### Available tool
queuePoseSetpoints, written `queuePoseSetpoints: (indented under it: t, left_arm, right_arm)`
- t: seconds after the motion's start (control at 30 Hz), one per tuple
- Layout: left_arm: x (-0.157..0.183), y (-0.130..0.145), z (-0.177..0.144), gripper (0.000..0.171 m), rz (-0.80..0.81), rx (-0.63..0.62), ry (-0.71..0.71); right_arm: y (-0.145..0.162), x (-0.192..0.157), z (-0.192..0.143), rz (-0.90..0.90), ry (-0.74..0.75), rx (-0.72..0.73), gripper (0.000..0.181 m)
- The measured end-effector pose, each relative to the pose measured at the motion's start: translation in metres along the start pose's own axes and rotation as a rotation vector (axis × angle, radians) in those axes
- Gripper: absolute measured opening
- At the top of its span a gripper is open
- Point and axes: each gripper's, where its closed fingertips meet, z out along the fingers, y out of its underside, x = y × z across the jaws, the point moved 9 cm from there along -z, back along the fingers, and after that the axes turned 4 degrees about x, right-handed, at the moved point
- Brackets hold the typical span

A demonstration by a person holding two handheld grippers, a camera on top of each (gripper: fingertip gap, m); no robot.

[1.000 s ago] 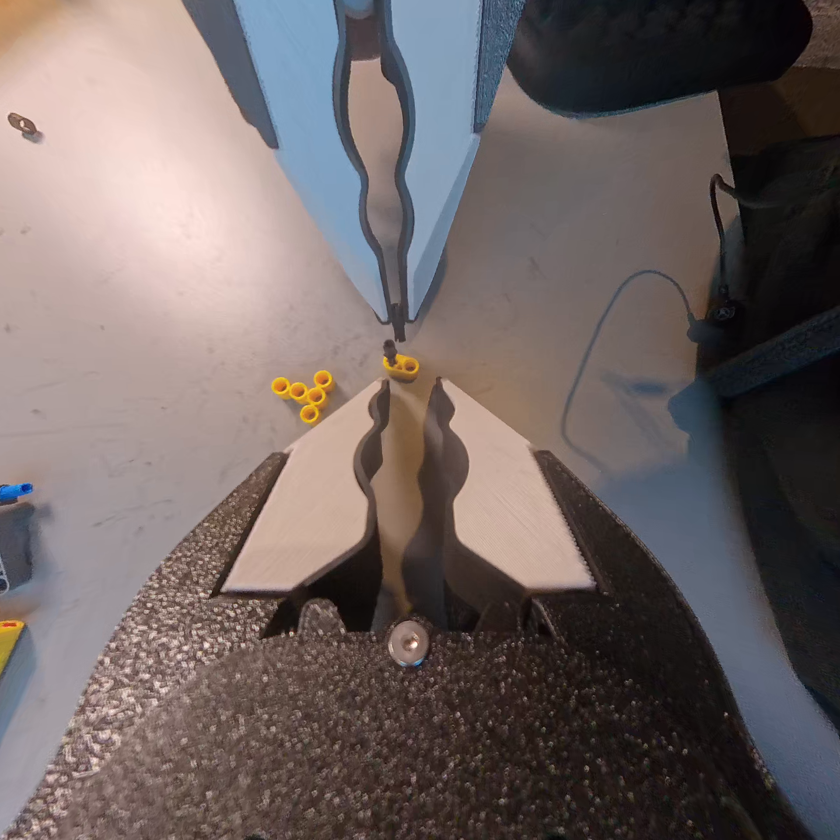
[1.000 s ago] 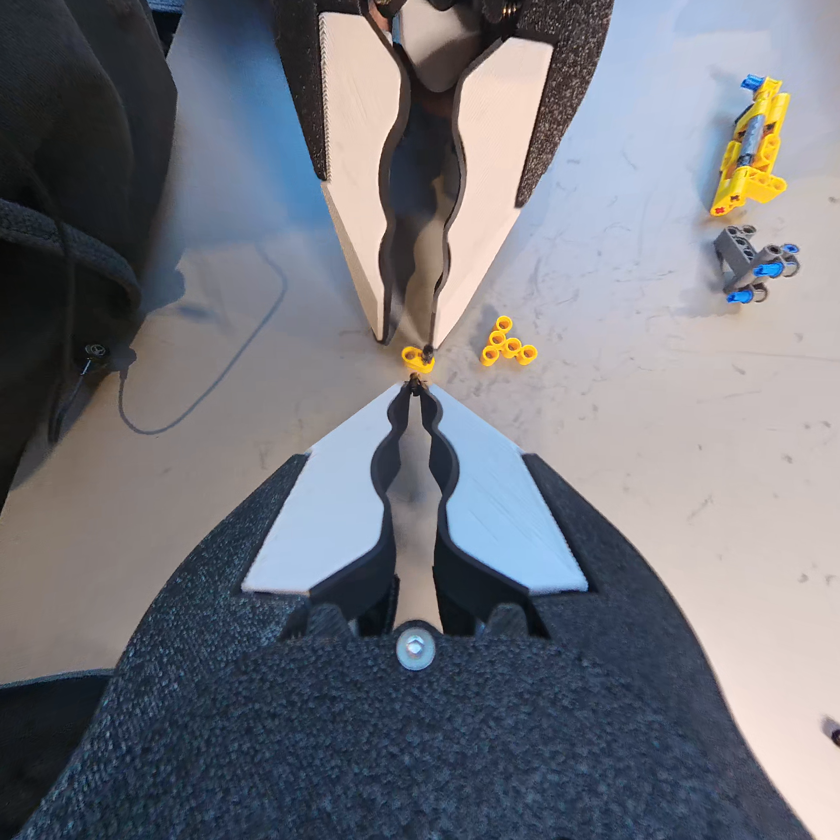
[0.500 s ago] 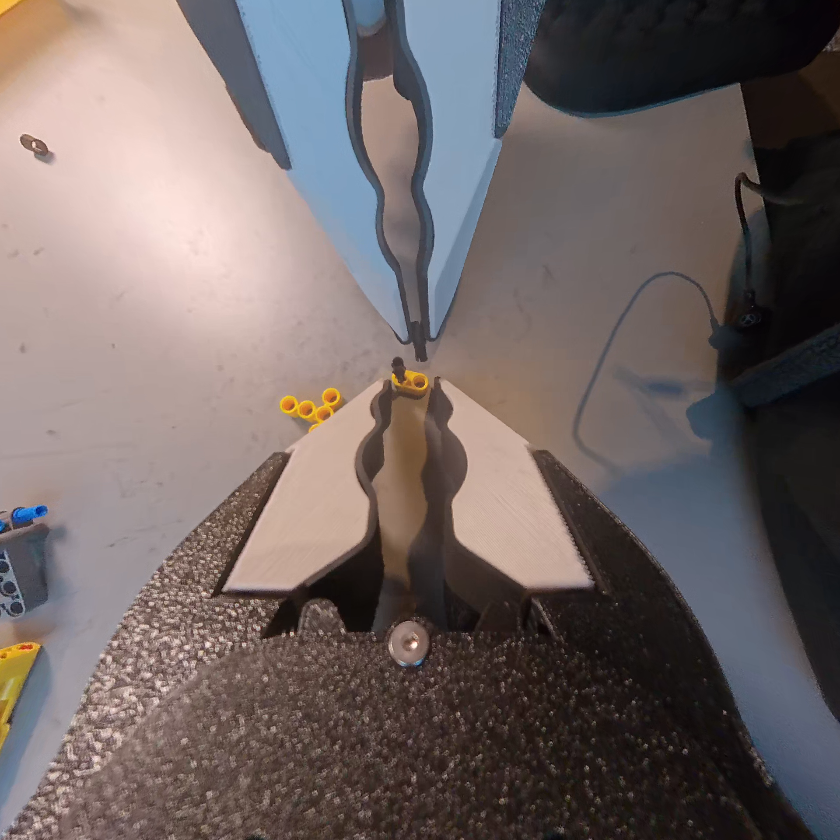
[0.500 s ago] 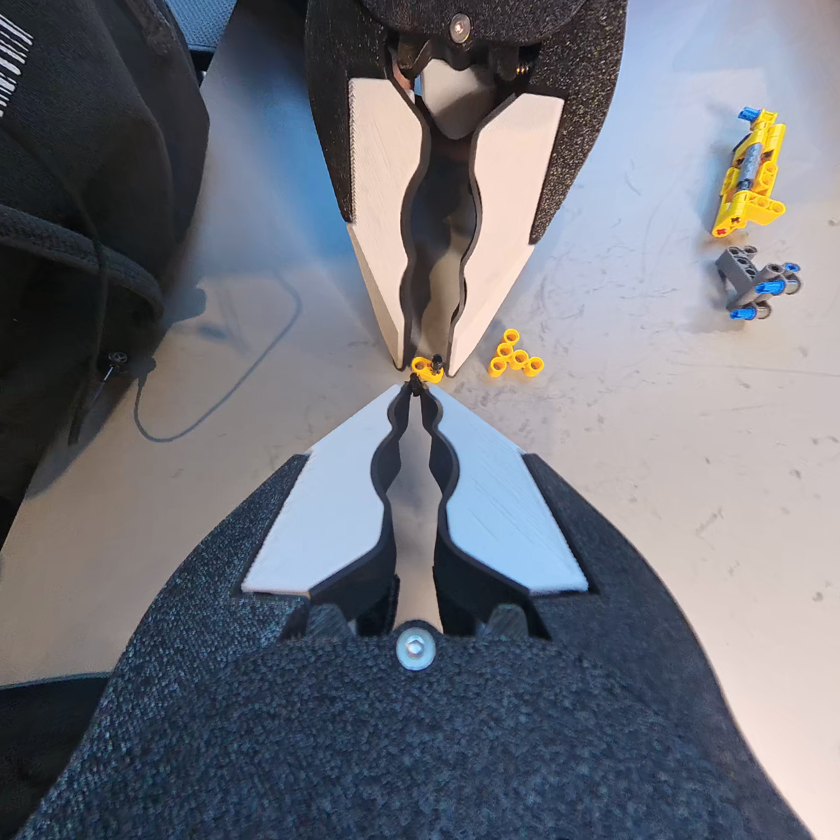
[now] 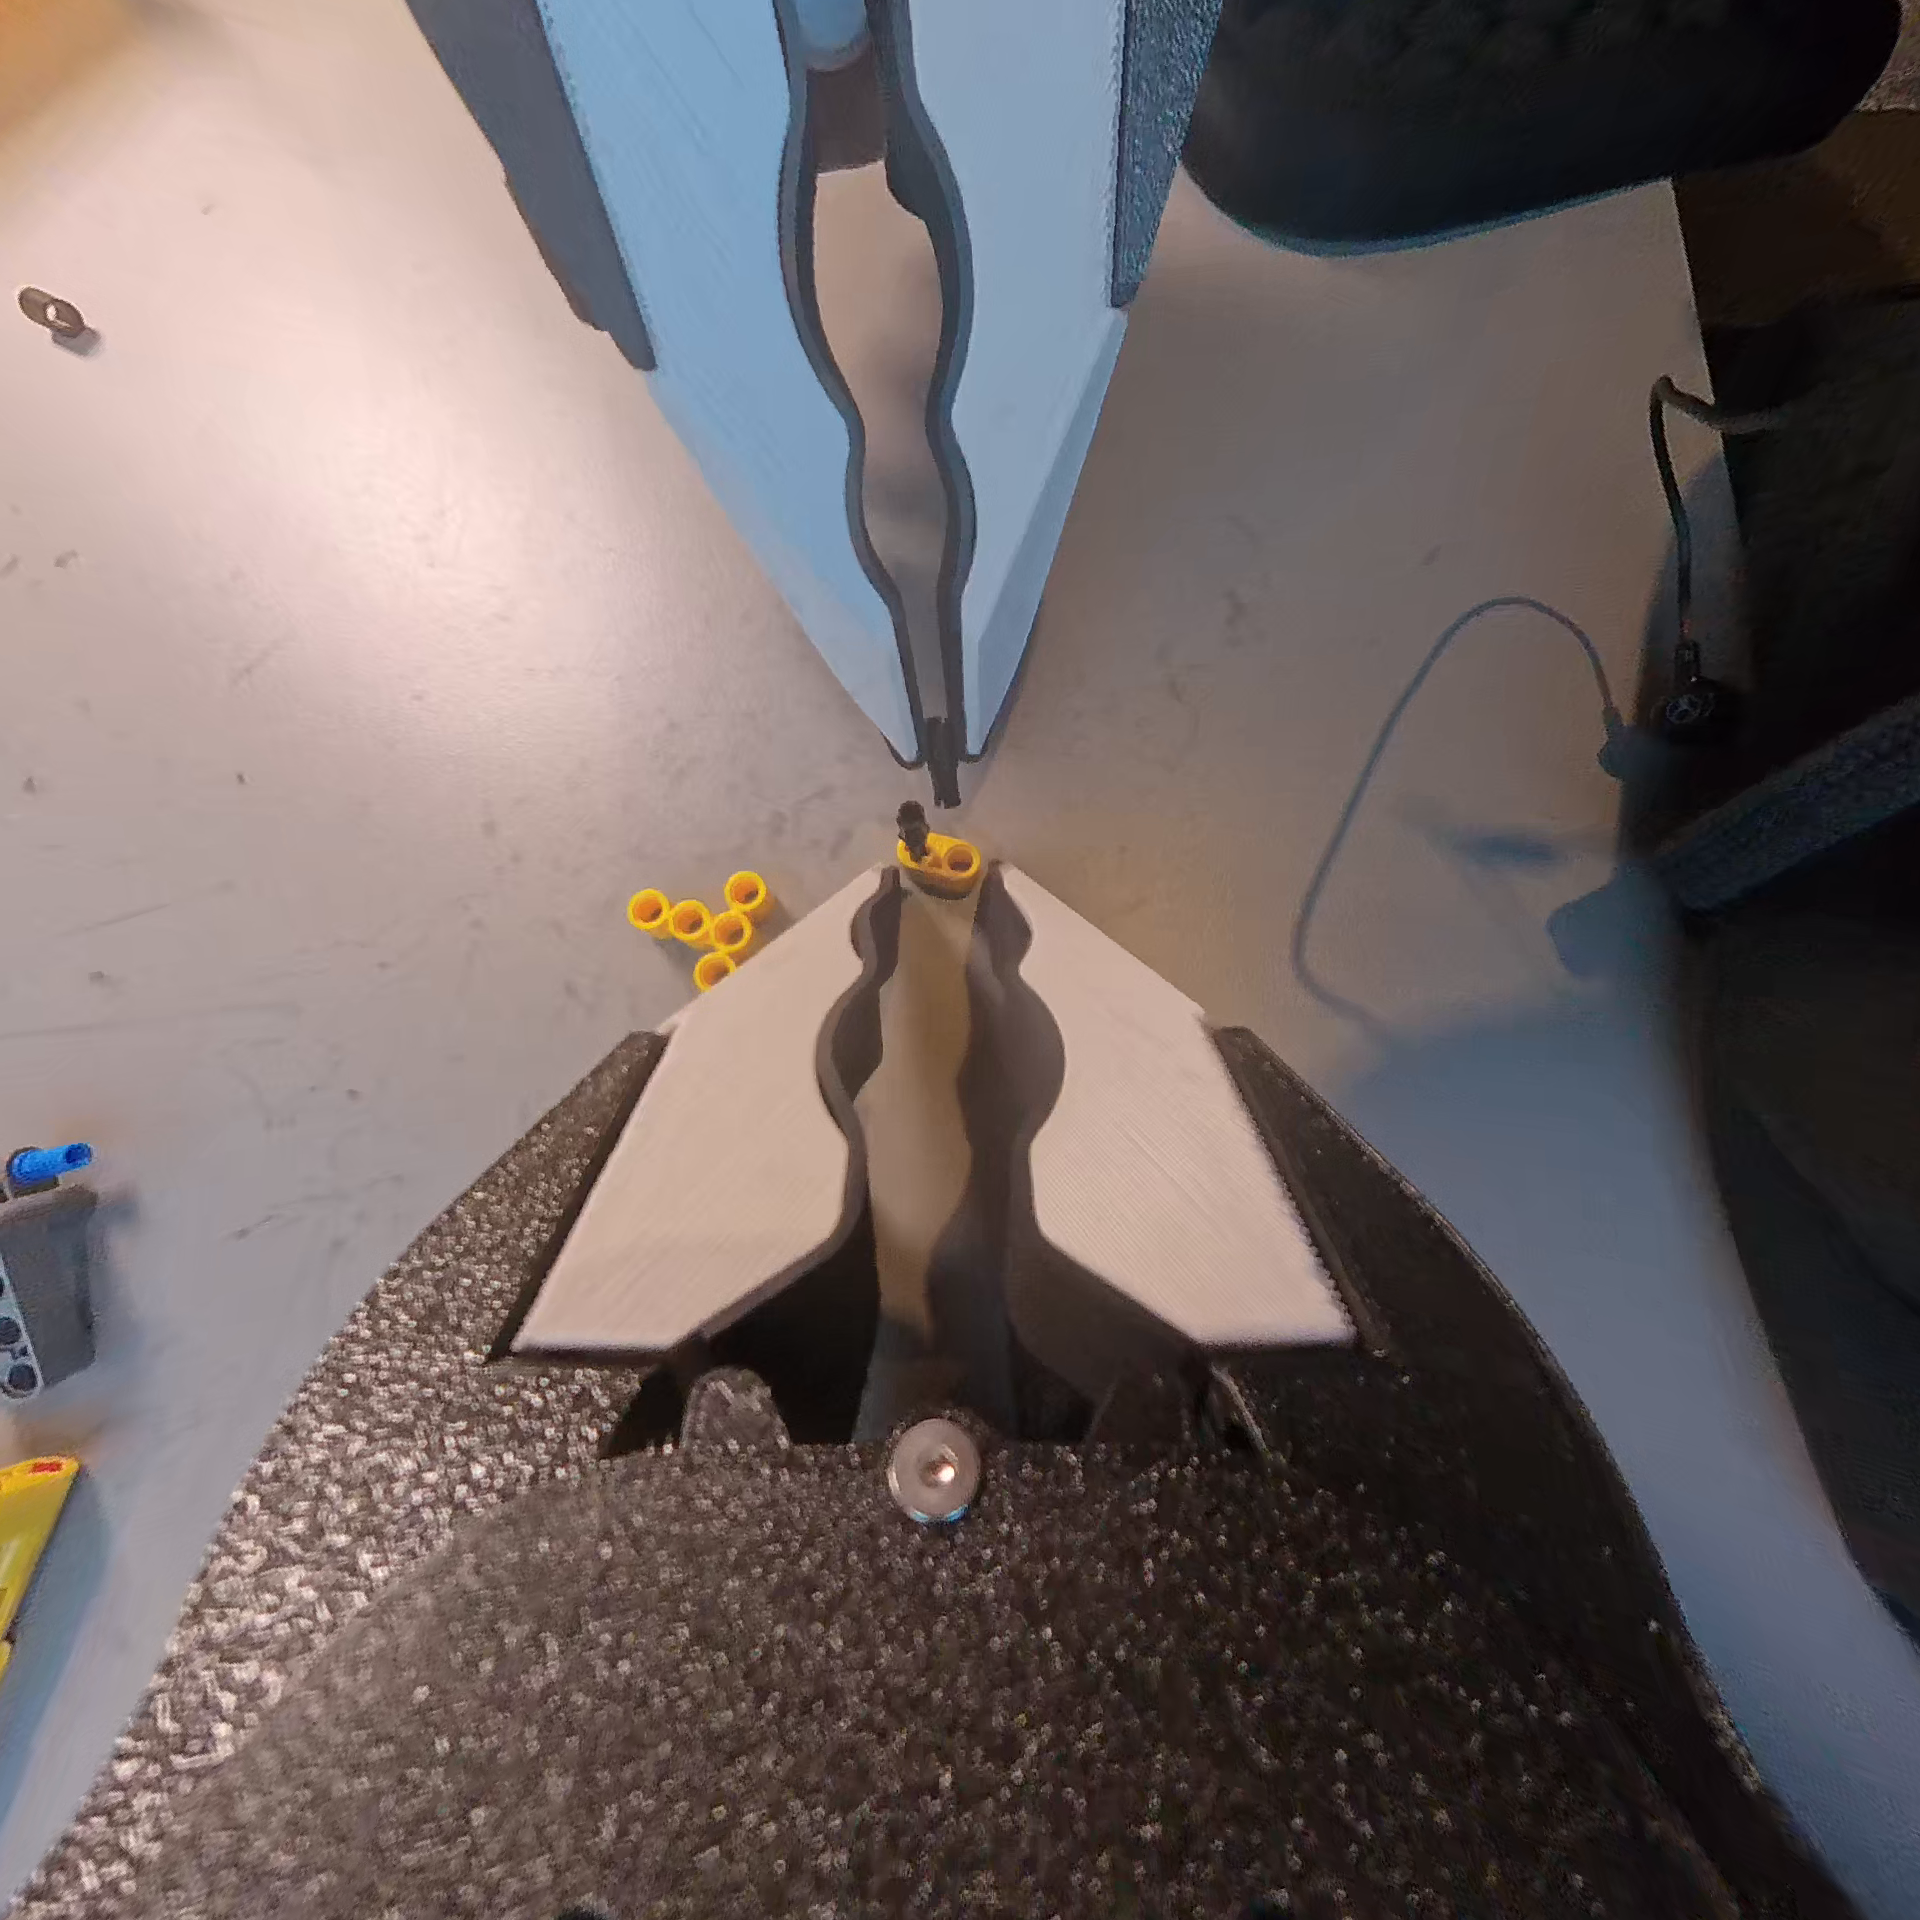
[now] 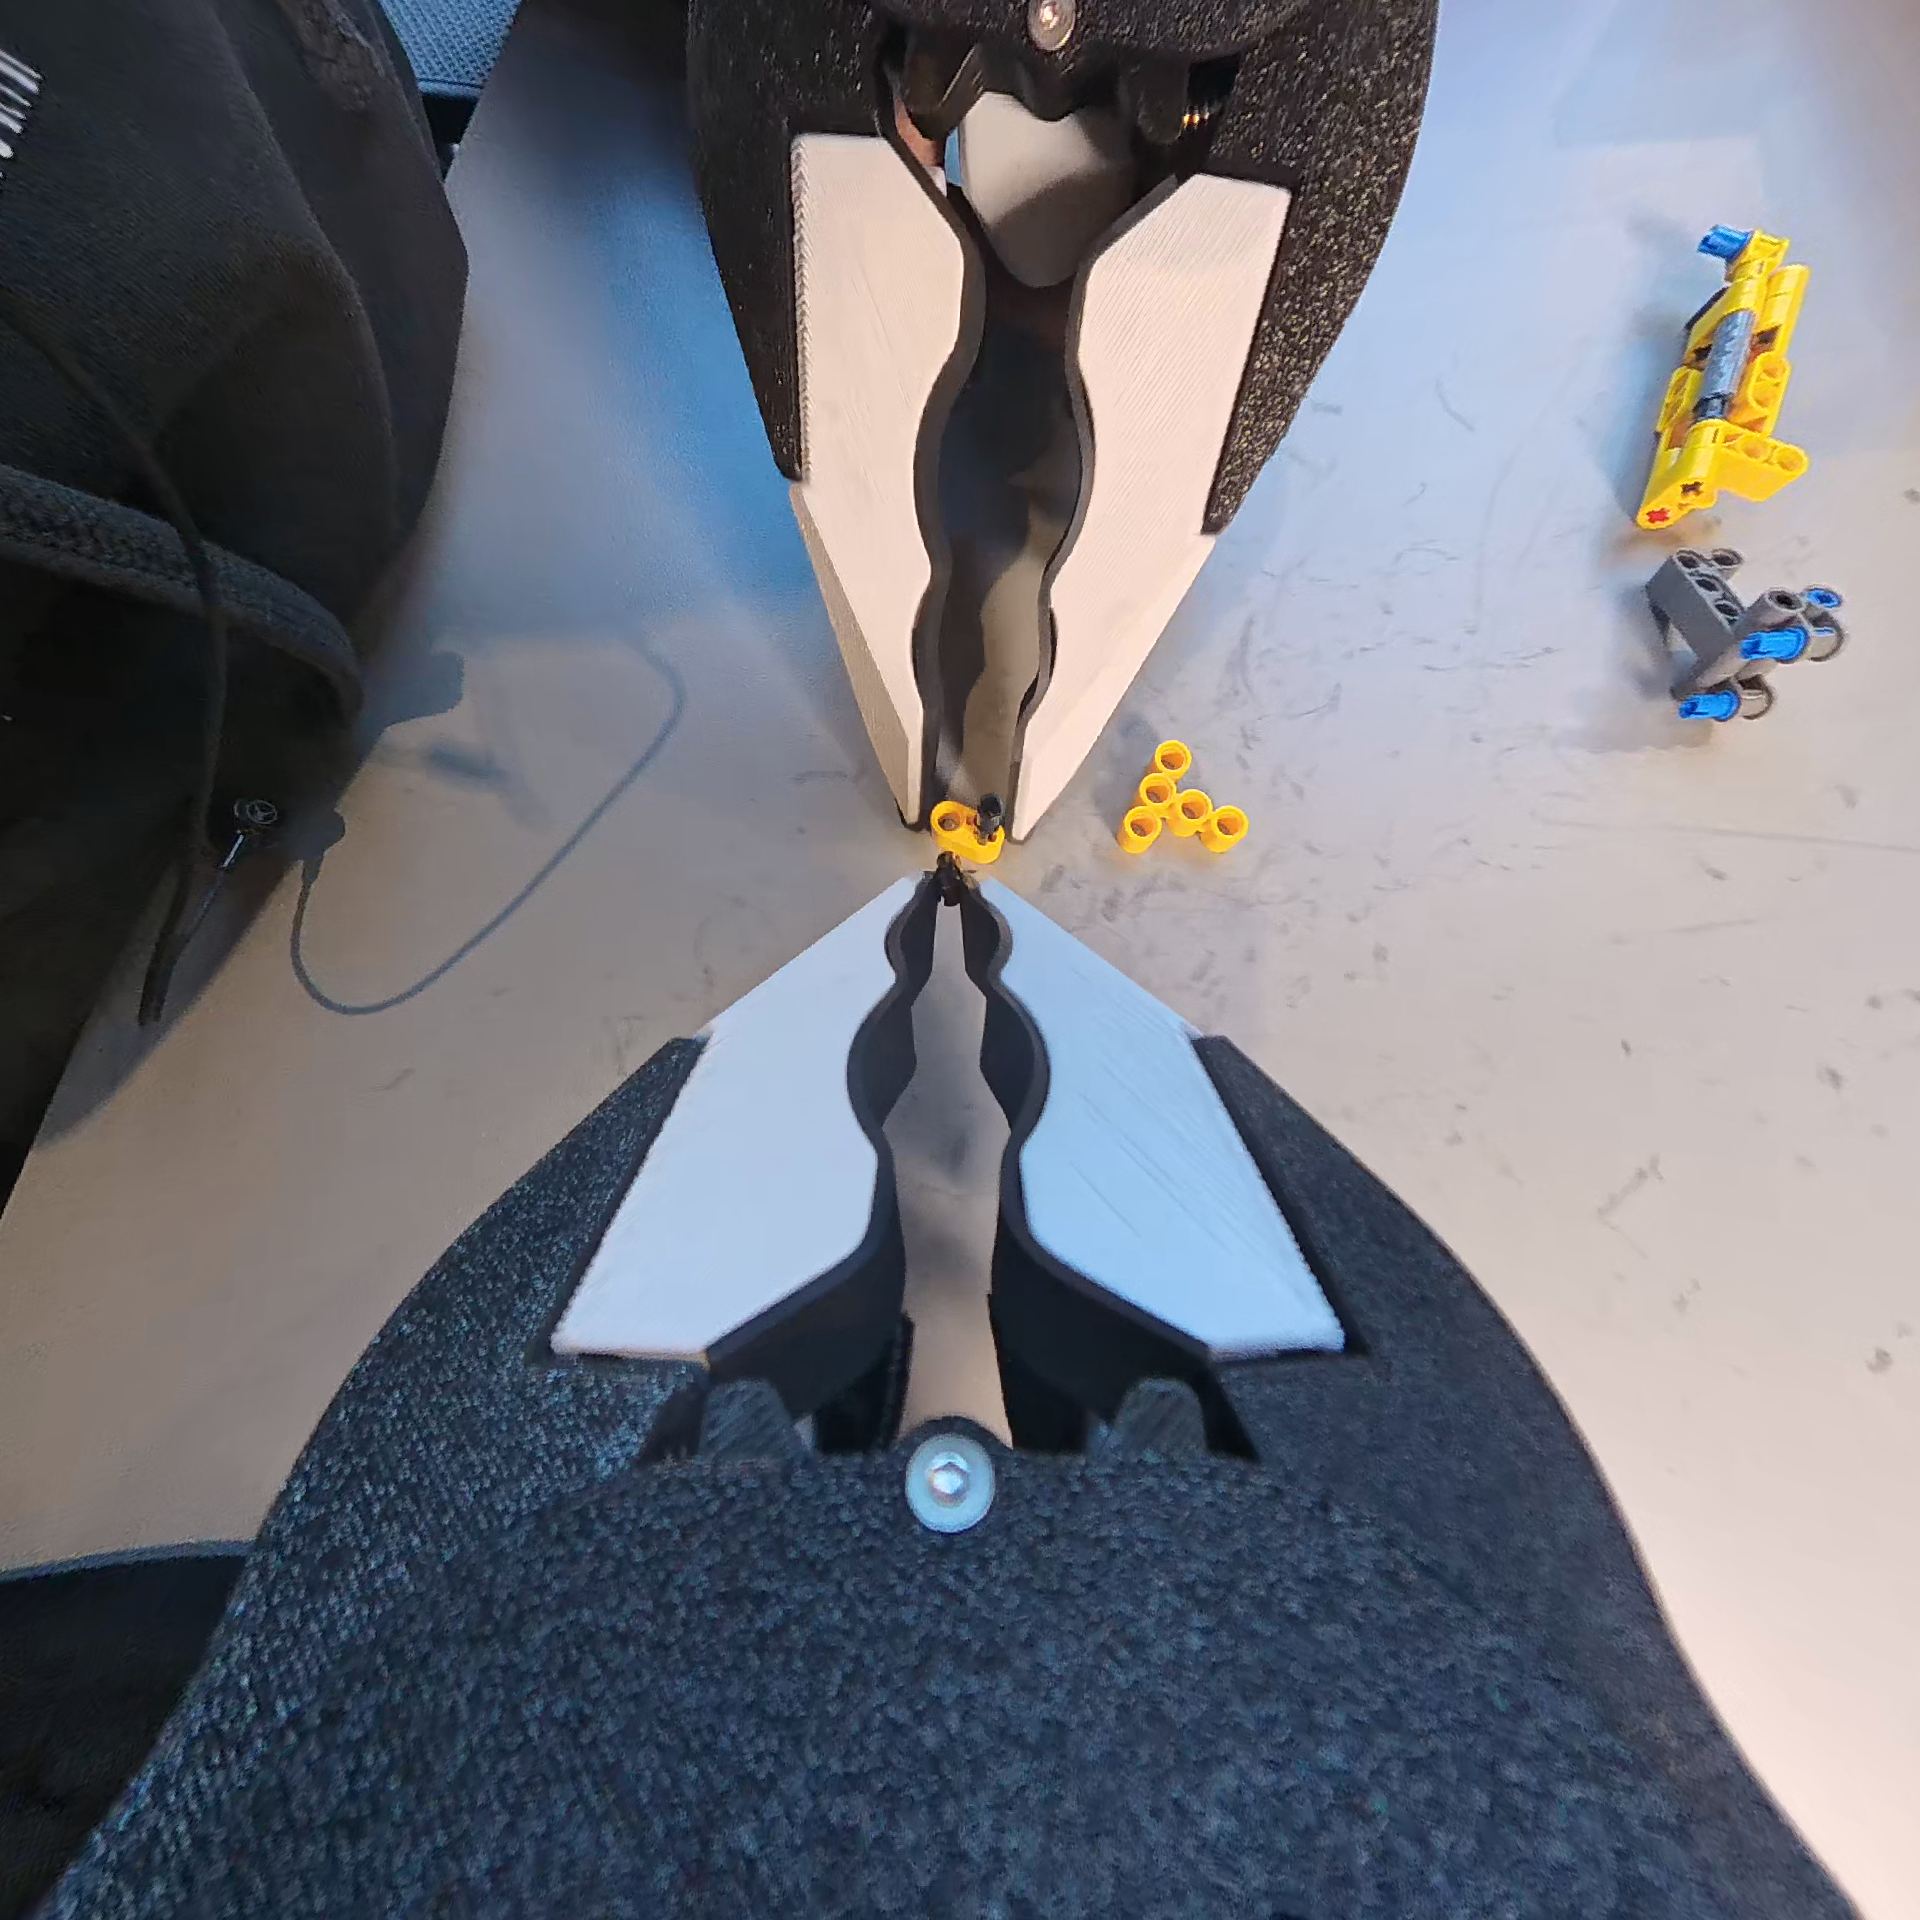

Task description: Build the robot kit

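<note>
At the left edge of the left wrist view, a grey block with a blue pin (image 5: pixel 42 1262) is cut by the frame, and below it only a corner of a yellow piece (image 5: pixel 26 1527) shows. A small dark ring-shaped item (image 5: pixel 52 312) in the upper left is too small to identify. Dark fabric (image 5: pixel 1507 104) runs off the upper right. The left gripper (image 5: pixel 938 883) hides the lower part of the small yellow two-hole piece (image 5: pixel 940 860), so its grip there cannot be judged. In the right wrist view, black clothing (image 6: pixel 187 416) is cropped at the left edge, and the black pin (image 6: pixel 951 881) at the right gripper (image 6: pixel 951 891) tips is too tiny to detail.
</note>
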Motion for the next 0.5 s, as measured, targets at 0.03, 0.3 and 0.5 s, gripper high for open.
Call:
queuePoseSetpoints:
  t: [0.03,0.3,0.5]
  left_arm:
    - [-0.0001,0.0005,-0.0008,0.016,-0.002,0.000,0.004]
    - [-0.0048,0.0035,-0.0065,0.019,-0.015,0.005,0.012]
    - [-0.0093,-0.0008,-0.0033,0.025,-0.007,0.030,0.018]
  right_arm:
    - [0.0002,0.0002,-0.0004,0.000,0.003,0.000,0.004]
    - [0.0004,0.0004,-0.0027,-0.001,0.007,0.011,0.004]
    - [-0.0012,-0.0006,-0.0026,-0.007,0.001,0.022,0.004]
